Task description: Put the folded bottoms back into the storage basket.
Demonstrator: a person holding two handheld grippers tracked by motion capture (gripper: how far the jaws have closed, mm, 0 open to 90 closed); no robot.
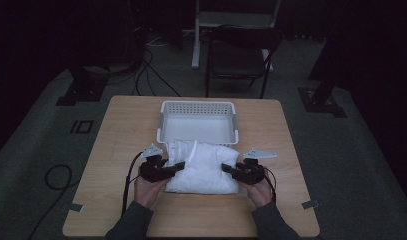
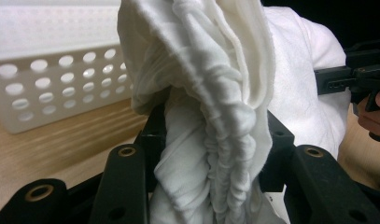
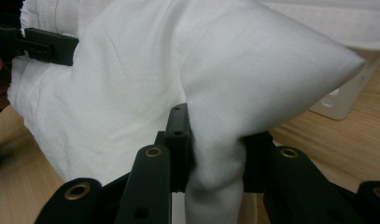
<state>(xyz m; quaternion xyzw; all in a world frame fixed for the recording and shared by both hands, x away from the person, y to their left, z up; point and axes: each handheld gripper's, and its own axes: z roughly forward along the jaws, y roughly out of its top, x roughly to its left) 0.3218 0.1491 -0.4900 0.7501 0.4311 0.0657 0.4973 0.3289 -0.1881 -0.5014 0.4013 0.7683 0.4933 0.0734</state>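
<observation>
High view shows a white cloth [image 1: 203, 167] bunched on the desk [image 1: 116, 150], just in front of a white perforated basket [image 1: 198, 121]. Left gripper [image 1: 177, 166] has its fingers clamped on the cloth's left edge, and right gripper [image 1: 226, 168] has its fingers clamped on the right edge

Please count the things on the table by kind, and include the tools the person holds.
White cloth: 1
White perforated basket: 1
Hand-held gripper: 2, left hand-held gripper and right hand-held gripper, each clamped on the cloth
Total: 4
</observation>
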